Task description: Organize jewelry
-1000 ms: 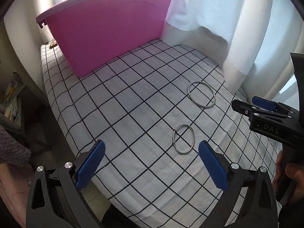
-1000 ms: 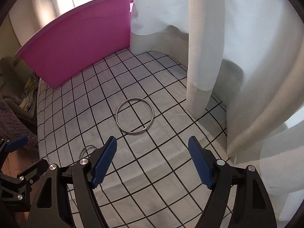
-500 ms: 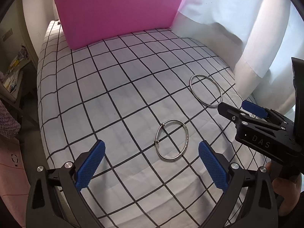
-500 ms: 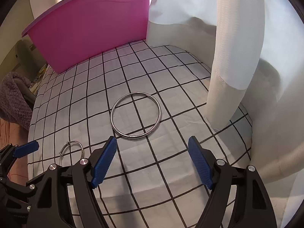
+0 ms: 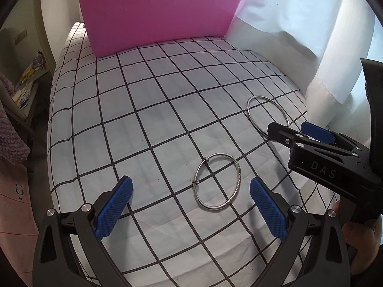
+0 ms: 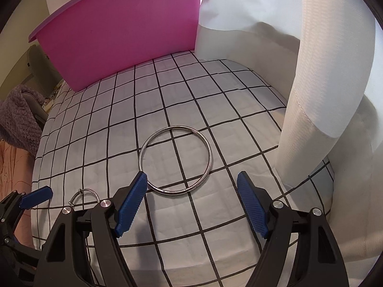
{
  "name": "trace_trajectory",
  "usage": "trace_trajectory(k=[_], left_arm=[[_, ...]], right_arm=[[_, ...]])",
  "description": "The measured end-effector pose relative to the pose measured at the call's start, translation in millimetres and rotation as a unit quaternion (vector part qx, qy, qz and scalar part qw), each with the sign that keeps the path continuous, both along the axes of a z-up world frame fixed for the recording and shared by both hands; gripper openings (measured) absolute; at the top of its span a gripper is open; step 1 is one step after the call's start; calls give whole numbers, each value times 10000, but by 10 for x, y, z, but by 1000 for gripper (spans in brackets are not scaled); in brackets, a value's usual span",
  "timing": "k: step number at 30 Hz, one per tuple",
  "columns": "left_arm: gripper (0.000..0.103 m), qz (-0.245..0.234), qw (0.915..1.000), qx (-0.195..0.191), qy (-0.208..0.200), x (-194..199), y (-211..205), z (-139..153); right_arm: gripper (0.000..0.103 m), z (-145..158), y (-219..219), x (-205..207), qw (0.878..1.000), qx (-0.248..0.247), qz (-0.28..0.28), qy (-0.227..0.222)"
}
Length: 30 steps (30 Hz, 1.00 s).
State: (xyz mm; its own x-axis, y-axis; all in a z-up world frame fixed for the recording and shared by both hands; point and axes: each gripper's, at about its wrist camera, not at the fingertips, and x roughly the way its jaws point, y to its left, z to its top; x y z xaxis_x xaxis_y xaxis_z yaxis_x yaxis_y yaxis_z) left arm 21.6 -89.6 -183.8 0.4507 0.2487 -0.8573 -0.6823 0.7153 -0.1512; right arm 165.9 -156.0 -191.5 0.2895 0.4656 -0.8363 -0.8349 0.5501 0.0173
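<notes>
Bangles on checked cloth (image 5: 148, 110), two of them, both lying flat. Plain bangle (image 6: 175, 159) sits just ahead of the right gripper (image 6: 191, 204), its near-left rim hidden behind the tip of the left blue pad (image 6: 130, 205); contact can't be told. Right jaws stand wide, nothing between the pads. Beaded bangle (image 5: 217, 180), thin with two small beads on its left arc and a textured right side, lies ahead of the left gripper (image 5: 190, 209), nearer its right pad (image 5: 268, 212), not touched. Left jaws wide too, empty. In left view the right gripper (image 5: 290, 131) comes in from the right edge, its tips over the plain bangle's (image 5: 267, 114) near-right rim, a hand (image 5: 356, 239) partly seen under it. Bangles are apart, no overlap. Pink bin (image 6: 129, 33) stands at far end of cloth, well apart from both. White curtain (image 6: 318, 91) hangs along right side, its hem on the cloth near the plain bangle.
</notes>
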Motion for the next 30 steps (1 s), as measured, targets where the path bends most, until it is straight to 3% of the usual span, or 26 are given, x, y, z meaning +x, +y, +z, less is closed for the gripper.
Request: trace_trajectory(k=[12, 30], left_arm=[[97, -142, 9976, 594, 326, 79, -126, -72], [98, -11, 9969, 752, 234, 155, -62, -97]], right_arm=[[74, -40, 176, 21, 9998, -14, 129, -133], [87, -120, 390, 86, 9992, -194, 106, -344]])
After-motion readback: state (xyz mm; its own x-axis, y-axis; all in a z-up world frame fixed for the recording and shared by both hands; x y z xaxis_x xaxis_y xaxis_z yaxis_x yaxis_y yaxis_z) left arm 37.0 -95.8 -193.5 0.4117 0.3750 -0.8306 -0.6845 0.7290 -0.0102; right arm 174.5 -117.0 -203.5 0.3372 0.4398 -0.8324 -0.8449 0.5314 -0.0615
